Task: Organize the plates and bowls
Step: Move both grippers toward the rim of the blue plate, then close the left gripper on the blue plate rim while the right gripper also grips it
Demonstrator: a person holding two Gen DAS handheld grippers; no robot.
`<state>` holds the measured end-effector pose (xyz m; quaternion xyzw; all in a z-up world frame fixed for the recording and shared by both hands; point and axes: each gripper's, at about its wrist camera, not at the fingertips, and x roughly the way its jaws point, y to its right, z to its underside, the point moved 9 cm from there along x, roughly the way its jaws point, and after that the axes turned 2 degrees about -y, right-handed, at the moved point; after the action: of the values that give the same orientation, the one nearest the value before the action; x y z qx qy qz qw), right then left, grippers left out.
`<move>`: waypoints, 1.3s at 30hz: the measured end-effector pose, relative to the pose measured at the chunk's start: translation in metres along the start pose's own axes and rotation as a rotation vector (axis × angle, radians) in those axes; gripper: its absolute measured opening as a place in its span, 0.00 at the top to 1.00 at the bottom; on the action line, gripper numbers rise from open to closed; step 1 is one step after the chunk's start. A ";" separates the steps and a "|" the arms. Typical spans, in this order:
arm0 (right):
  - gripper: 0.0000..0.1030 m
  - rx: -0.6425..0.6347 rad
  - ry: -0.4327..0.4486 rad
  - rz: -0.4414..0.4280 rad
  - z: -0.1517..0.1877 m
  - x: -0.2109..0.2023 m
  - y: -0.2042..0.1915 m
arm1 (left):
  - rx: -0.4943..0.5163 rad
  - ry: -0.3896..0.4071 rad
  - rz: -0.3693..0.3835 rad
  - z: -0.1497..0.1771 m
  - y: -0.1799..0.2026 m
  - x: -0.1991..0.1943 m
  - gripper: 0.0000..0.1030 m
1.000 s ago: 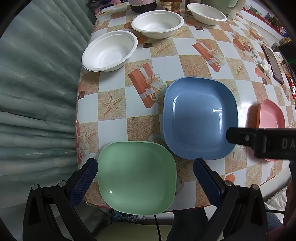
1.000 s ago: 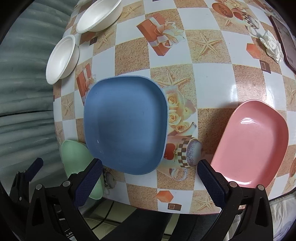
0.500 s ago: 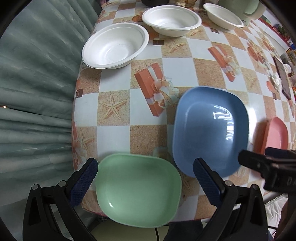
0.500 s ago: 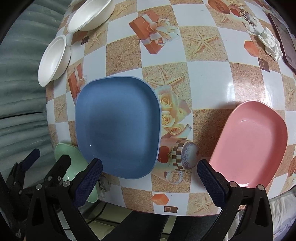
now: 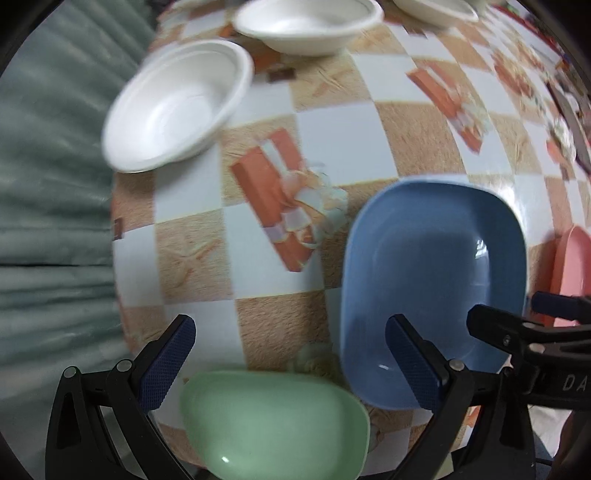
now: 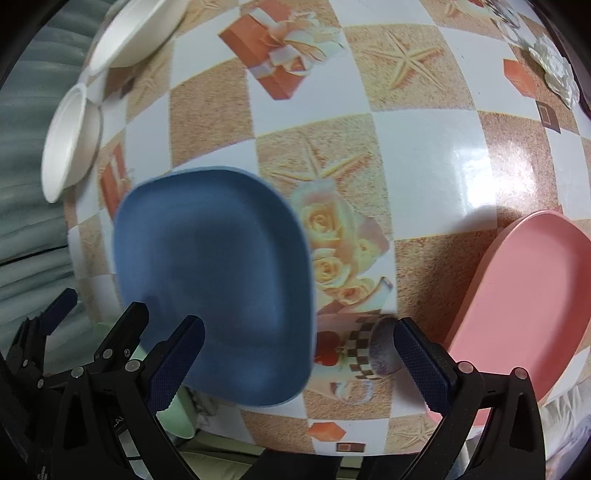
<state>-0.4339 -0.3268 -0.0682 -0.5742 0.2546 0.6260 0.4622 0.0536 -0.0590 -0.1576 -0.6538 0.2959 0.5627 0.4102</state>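
Observation:
A green plate (image 5: 273,424) lies at the table's near edge, under my open left gripper (image 5: 291,362). A blue plate (image 5: 432,280) lies to its right; it also shows in the right wrist view (image 6: 218,280). A pink plate (image 6: 517,306) lies at the right, also seen in the left wrist view (image 5: 572,266). My right gripper (image 6: 299,362) is open and empty, low over the near edge of the blue plate. White bowls (image 5: 177,103) (image 5: 306,22) stand at the far left, also seen in the right wrist view (image 6: 70,140).
The table (image 6: 424,155) has a checked cloth with gift boxes and starfish. A grey-green curtain (image 5: 48,206) hangs past its left edge. A white flower ornament (image 6: 557,70) and a dark flat object lie at the far right.
Both grippers have moved forward and lower over the table. The plates look bigger and sit nearer the fingers. No plate or bowl has moved.

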 end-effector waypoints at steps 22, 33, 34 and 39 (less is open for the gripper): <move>0.00 0.039 0.031 0.202 -0.001 -0.016 0.137 | 0.143 0.039 0.056 0.012 0.194 -0.024 0.00; 0.00 0.016 0.031 0.153 0.008 -0.014 0.149 | 0.104 0.015 0.044 0.000 0.263 -0.024 0.00; 0.00 0.021 0.034 0.159 0.007 -0.017 0.149 | 0.104 0.014 0.043 -0.010 0.260 -0.020 0.00; 0.00 0.014 0.031 0.187 0.016 -0.007 0.148 | 0.103 -0.009 0.089 -0.001 0.259 -0.025 0.00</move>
<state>-0.5712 -0.3805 -0.0892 -0.5543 0.3183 0.6557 0.4019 -0.1710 -0.1881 -0.1861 -0.6154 0.3515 0.5674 0.4194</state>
